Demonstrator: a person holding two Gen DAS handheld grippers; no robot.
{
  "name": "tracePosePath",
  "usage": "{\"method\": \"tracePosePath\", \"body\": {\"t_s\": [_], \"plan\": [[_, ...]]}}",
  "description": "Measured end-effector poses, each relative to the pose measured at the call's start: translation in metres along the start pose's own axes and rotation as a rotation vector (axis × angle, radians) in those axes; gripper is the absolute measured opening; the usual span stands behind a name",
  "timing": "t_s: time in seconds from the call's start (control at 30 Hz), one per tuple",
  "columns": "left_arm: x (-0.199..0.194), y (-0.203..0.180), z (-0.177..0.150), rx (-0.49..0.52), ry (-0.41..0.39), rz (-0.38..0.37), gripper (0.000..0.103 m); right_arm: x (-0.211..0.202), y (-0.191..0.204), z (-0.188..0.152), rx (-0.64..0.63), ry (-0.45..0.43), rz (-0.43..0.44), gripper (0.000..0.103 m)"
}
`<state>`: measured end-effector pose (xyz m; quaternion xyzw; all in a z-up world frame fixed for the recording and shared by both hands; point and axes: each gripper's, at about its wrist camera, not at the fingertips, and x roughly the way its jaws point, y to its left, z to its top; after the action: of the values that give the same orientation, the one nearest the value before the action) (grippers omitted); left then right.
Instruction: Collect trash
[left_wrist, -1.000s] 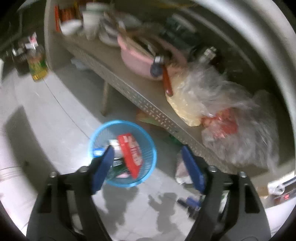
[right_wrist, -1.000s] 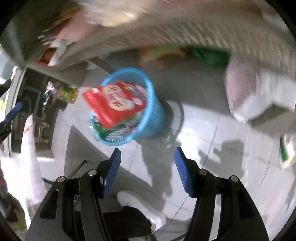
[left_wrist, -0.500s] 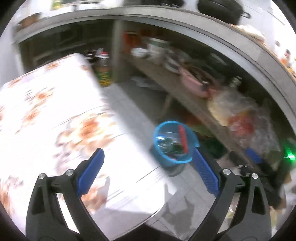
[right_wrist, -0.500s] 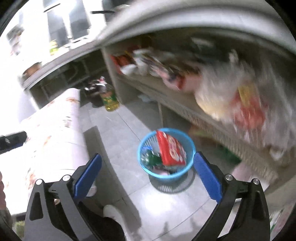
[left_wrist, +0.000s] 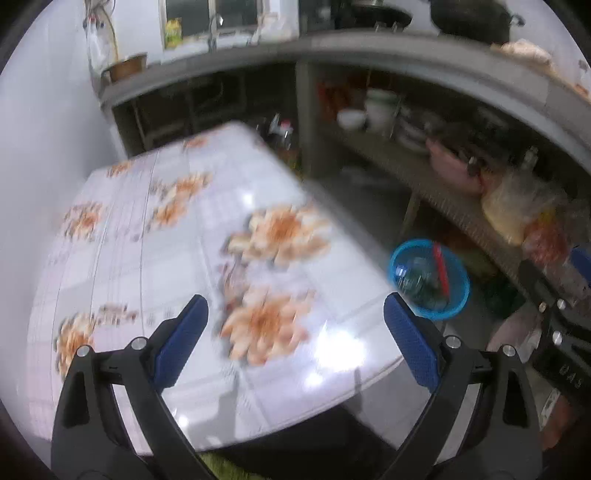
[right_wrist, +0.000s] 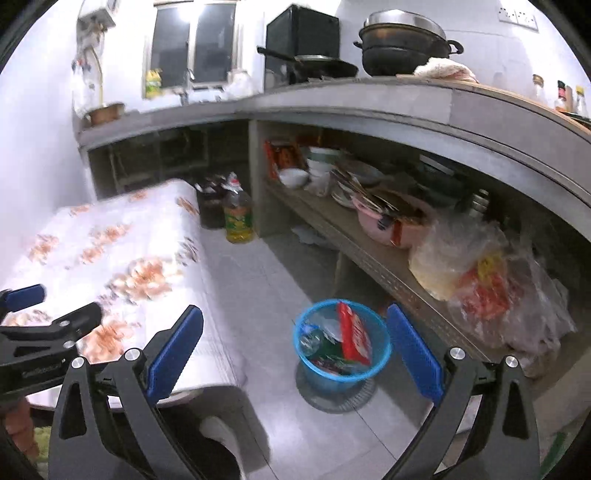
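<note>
Both grippers spread wide, empty — left gripper (left_wrist: 293, 332) over the floral table (left_wrist: 177, 236), right gripper (right_wrist: 293, 349) facing the blue bin (right_wrist: 341, 347) at six o'clock. Wrappers (right_wrist: 354, 338) already binned — likely nearly done.

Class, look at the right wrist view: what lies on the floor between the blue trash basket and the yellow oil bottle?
In the right wrist view, only bare grey floor tiles lie between the blue trash basket and the yellow oil bottle; nothing stands there.

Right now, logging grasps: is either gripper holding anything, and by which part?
Nothing is held: the left gripper and right gripper are both open and empty.
</note>
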<state>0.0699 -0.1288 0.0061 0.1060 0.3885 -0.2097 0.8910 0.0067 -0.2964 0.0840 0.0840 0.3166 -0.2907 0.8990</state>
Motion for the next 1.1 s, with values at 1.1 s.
{"method": "tracePosePath", "body": {"t_s": [1.1], "plan": [[-0.014,0.022,-0.024,-0.190,0.034,0.130,0.092,0.008,-0.028,-0.016,0.065,0.123,-0.098,0.096]]}}
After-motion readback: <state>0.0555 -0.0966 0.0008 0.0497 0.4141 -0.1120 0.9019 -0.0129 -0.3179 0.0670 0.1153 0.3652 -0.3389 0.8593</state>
